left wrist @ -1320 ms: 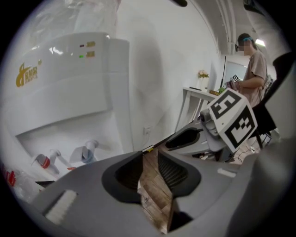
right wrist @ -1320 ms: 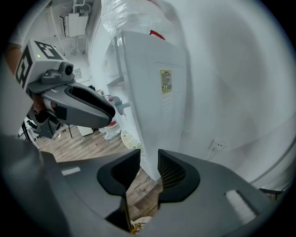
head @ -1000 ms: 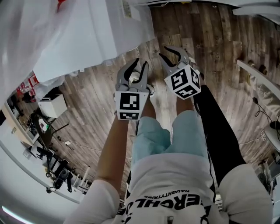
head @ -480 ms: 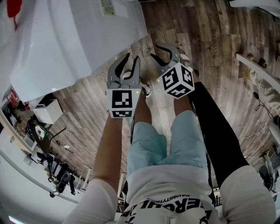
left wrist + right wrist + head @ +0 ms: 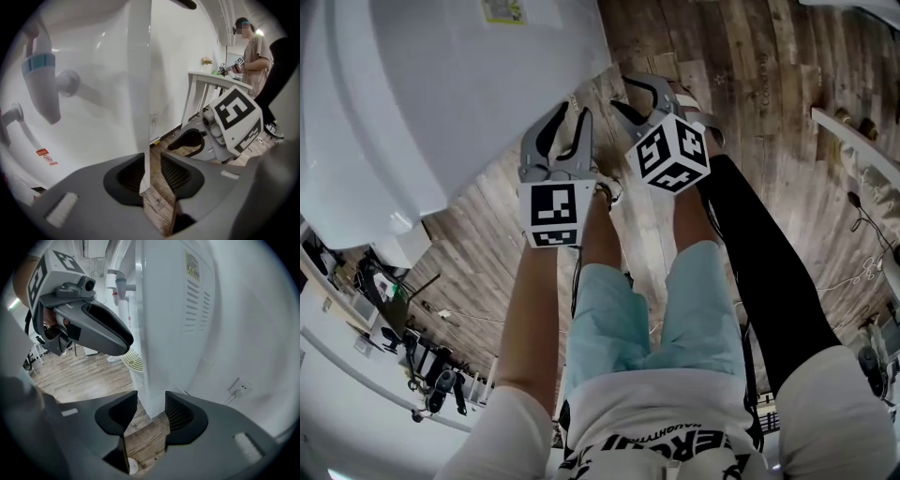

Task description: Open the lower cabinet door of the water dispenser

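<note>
The white plastic water dispenser [image 5: 441, 84] occupies the upper left of the head view. It stands upright on the wooden plank floor [image 5: 750, 75], long axis vertical. The left gripper [image 5: 571, 114] is beside its corner, jaws wide apart, just opened further, holding nothing. The right gripper [image 5: 621, 91] is in the same condition, touching nothing.

Head view: from above, steeply down; tall white plastic water dispenser [image 5: 441, 94] at 11 o'clock, grey-brown wooden plank floor [image 5: 750, 75] at 1. Left gripper view: close on dispenser front. Right gripper view: close on its vented side corner. All three share dispenser, floor.
</note>
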{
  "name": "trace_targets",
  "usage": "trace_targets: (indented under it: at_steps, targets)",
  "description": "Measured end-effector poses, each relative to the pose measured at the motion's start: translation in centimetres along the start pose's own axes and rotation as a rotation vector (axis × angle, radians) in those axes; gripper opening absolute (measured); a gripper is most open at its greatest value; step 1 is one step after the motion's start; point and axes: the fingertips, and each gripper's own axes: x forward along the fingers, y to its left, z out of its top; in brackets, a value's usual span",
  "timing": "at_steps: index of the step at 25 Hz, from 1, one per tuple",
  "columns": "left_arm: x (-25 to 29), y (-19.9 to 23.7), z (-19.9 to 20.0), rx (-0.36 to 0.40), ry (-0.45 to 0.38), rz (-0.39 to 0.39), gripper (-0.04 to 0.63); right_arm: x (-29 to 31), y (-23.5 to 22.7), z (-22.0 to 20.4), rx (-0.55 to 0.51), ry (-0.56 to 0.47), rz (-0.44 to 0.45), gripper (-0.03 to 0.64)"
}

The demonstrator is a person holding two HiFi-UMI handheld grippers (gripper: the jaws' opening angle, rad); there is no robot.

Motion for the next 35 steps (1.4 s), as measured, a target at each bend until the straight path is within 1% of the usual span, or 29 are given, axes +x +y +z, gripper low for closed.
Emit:
trace_targets:
  at_steps: [6, 10, 16, 19, 27, 35]
  targets:
    - [0.3, 0.9, -0.3, 0.012, 0.0, 0.01, 0.152, 2.5, -0.2, -0.5, -0.037, 0.002, 0.002, 0.169]
    - [1.3, 0.3, -0.9, 0.021, 0.0, 0.011, 0.152, 4.2, -0.8, -1.9, -0.045, 0.009, 0.008, 0.17]
    - [0.7, 0.5, -1.0, 0.028, -0.003, 0.001, 0.152, 6.3, -0.3, -2.0, -0.077, 0.029, 0.013, 0.17]
    - [0.8, 0.4, -1.4, 0.023, 0.001, 0.003, 0.152, 7.3, 0.0, -2.5, -0.078, 0.036, 0.019, 0.17]
    - [0.6, 1.4, -1.7, 0.018, 0.004, 0.005, 0.152, 9.9, 0.0, -1.2, -0.099, 0.039, 0.029, 0.17]
    - [0.5, 2.3, -1.7, 0.005, 0.001, 0.015, 0.152, 10.4, -0.2, -1.0, -0.107, 0.03, 0.038, 0.172]
